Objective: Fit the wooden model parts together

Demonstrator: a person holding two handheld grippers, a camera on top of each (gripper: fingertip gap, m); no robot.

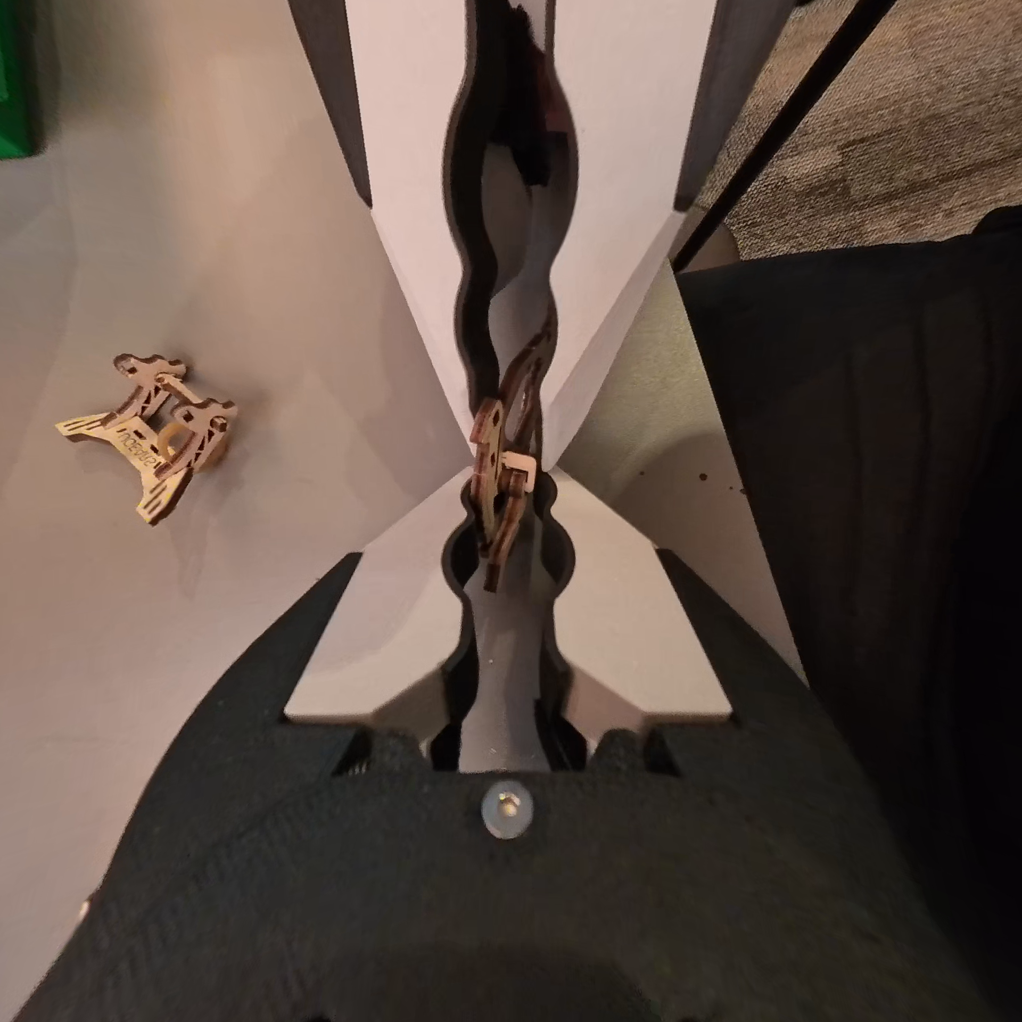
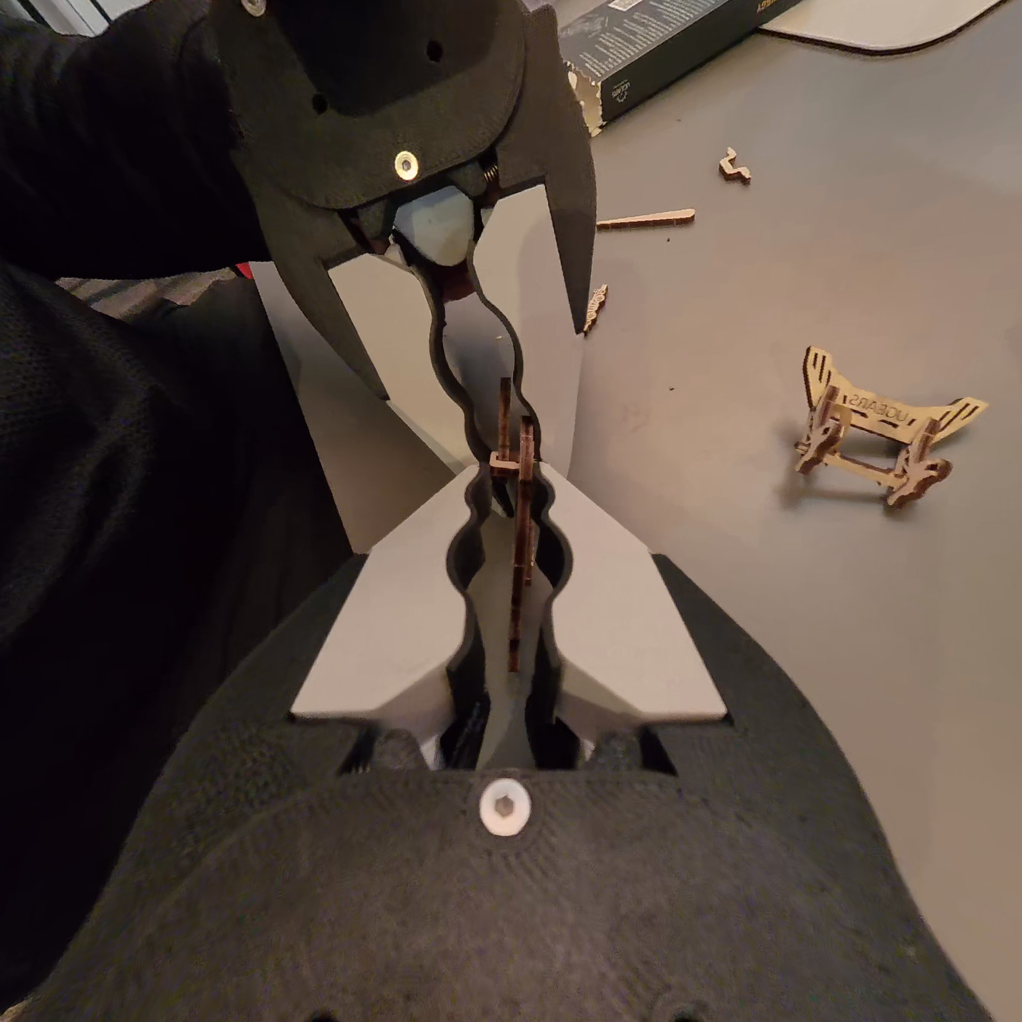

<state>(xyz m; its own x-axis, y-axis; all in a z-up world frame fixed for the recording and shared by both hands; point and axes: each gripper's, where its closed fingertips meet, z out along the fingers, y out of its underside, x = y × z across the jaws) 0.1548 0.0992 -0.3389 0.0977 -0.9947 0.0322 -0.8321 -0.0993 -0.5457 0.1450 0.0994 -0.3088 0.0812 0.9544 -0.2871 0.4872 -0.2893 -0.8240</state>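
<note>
Landmark: the wooden frame (image 1: 148, 437) standing on the grey table (image 1: 232, 249).

Left wrist view, left to right:
- Green edge (image 1: 14, 77) at far left, well above-left of frame.
- Frame alone on table, curved plate plus two side pieces joined by a cross bar. Engraved lettering on the plate, not repeated here.
- Right of frame: left gripper (image 1: 506, 486) tip to tip with right gripper (image 1: 511, 420), both clamped on one small wooden part (image 1: 495, 481), held clear of the table.
- Part = flat plates edge-on between the jaws, pale peg (image 1: 520, 462) crossing them. Long axis along the gripper line, slightly tilted.
- Dark clothing (image 1: 863, 498) at far right.

Right wrist view, left to right:
- Black sleeve (image 2: 138, 387) far left of frame.
- Right gripper (image 2: 511, 486) closed on the longer plate (image 2: 522, 531); left gripper (image 2: 498, 442) closed on the shorter plate opposite. Peg at the meeting point.
- Loose bits above-left of frame: stick (image 2: 647, 218), small hooked piece (image 2: 734, 166), fragment (image 2: 597, 304).
- Dark printed box (image 2: 663, 50) well above frame.
</note>
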